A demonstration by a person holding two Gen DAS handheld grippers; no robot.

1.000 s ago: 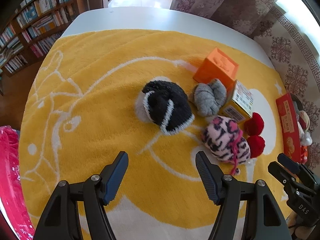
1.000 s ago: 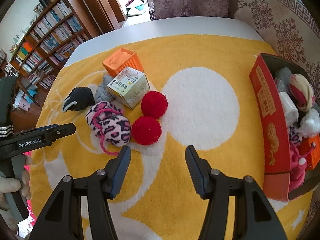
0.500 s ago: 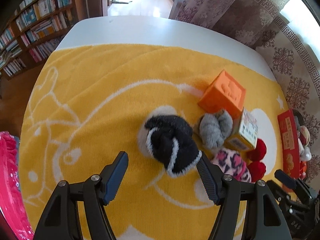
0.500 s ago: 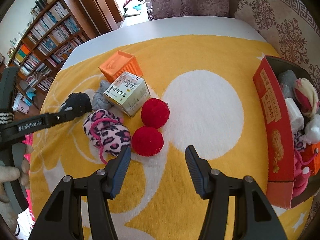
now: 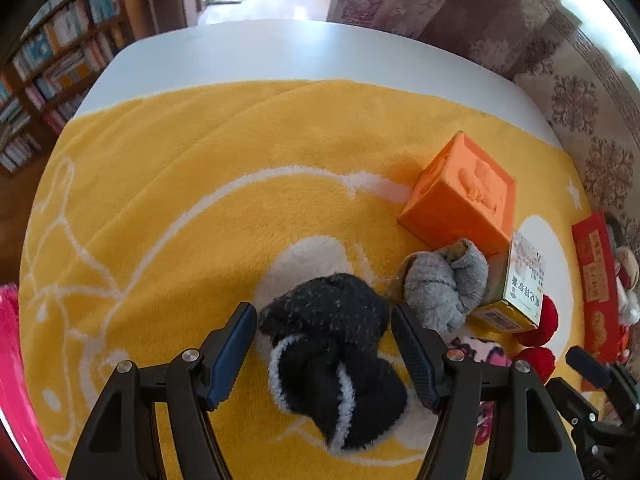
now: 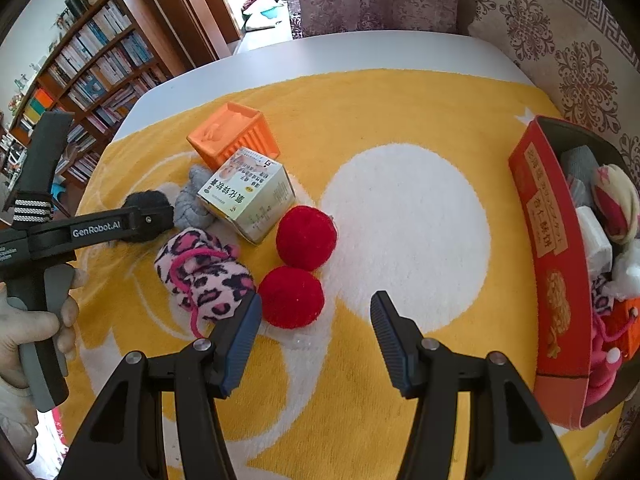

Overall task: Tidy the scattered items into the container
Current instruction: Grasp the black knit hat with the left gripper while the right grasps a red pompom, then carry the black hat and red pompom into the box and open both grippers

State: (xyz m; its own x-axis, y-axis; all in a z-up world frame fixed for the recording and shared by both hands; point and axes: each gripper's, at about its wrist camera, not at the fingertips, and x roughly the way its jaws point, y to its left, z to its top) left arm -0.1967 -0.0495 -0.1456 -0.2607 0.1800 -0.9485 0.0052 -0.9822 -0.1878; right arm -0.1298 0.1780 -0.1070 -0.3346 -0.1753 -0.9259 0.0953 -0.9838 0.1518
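Where a second ago the left gripper (image 5: 323,322) hung short of the black sock bundle (image 5: 334,354), with bare yellow blanket (image 5: 192,200) between its fingers, the bundle now lies between the spread fingers, and neither pad clearly presses on it. The bundle rests on a white patch of the blanket, toward the blanket's near-left part. Just beside it to the right lies the grey sock bundle (image 5: 444,284), and past that stand the orange cube (image 5: 460,200) and the small printed carton (image 5: 520,284), the carton touching the grey bundle.

On the right wrist view little has changed since then: the right gripper (image 6: 316,322) hangs over the blanket with its fingers apart and nothing between them, its left fingertip just beside the nearer red pompom (image 6: 291,297). The second red pompom (image 6: 306,237) sits touching the first, near the carton.

Only the right wrist view shows the leopard-print pink pouch (image 6: 204,270) whole, the gloved hand (image 6: 28,328) gripping the left tool's handle, and the inside of the red box (image 6: 548,264) at the blanket's right edge, already holding several soft items. From the left wrist view the pouch is mostly hidden behind the right finger and the box is a red sliver at the frame's edge. That view alone shows the black bundle's white trim and how it sits between the fingers. The white tabletop (image 5: 280,52) shows beyond the blanket's far edge in both.
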